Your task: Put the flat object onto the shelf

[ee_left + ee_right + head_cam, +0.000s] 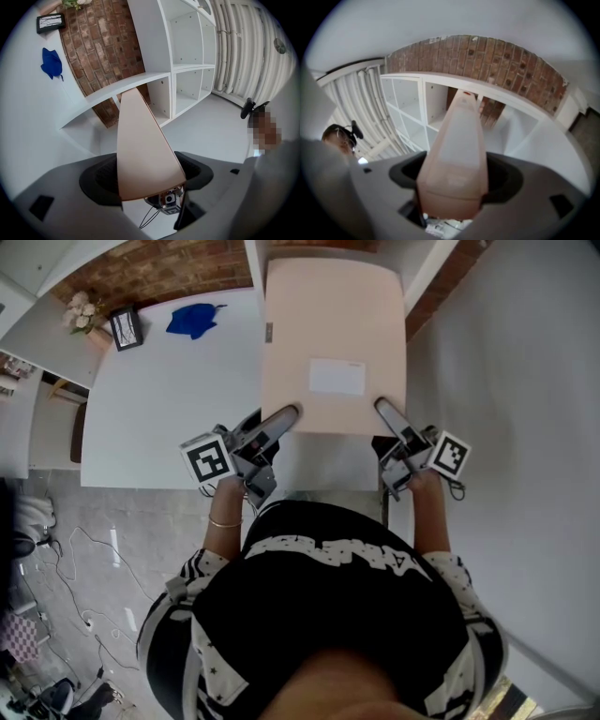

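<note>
While left gripper [284,416] and right gripper [386,409] each have jaws clamped on near edge of flat board [333,324], board hangs airborne, far edge near shelf [187,70] front. Advice: advance both sides equally, level, into open compartment, clear of divider.

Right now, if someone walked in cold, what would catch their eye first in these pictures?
First comes the big pale peach flat object with a white label, held out in front of the person with its near corners clamped by the left gripper and the right gripper. Next is the white shelf of open compartments ahead, against a brick wall. A blue cloth lies on the white table to the left.
</note>
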Demonstrator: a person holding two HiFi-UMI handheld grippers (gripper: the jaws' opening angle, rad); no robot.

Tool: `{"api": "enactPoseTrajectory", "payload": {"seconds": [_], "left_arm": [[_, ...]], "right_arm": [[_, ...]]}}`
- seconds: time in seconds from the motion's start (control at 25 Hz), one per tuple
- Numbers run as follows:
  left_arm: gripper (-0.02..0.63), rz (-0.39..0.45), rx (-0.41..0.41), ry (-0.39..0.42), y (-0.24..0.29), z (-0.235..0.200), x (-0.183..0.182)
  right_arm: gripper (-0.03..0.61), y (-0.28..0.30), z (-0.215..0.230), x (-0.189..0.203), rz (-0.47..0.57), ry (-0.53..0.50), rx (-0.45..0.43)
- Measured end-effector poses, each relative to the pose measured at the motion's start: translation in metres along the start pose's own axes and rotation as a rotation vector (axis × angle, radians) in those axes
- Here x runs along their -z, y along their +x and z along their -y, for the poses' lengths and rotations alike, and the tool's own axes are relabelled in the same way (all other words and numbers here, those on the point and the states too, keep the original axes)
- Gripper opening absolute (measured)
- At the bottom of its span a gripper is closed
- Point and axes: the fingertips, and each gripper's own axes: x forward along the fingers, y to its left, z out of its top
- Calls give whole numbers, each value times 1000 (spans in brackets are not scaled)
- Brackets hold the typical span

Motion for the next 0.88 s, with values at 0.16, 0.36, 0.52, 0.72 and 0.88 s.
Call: {"api": "enactPoseTrajectory", "payload": {"seconds": [0.16,0.36,0.52,0.72,0.88], "left_arm": [[348,42,1,-10,0,2,-7],[348,63,1,-32,2,4,-11],[347,79,6,-46,2,3,-13],[347,91,12,-65,3,1,-16],[347,92,8,-89,7,-4,-17]], "right_arm": [[354,3,-2,-1,-2,-3,-7],[354,3,-2,-2,5,12,3],[354,4,-2,-3,6,6,2],[356,6,-5,-4,10,-6,-12],[357,7,-5,-8,-10,-26,-21]]}}
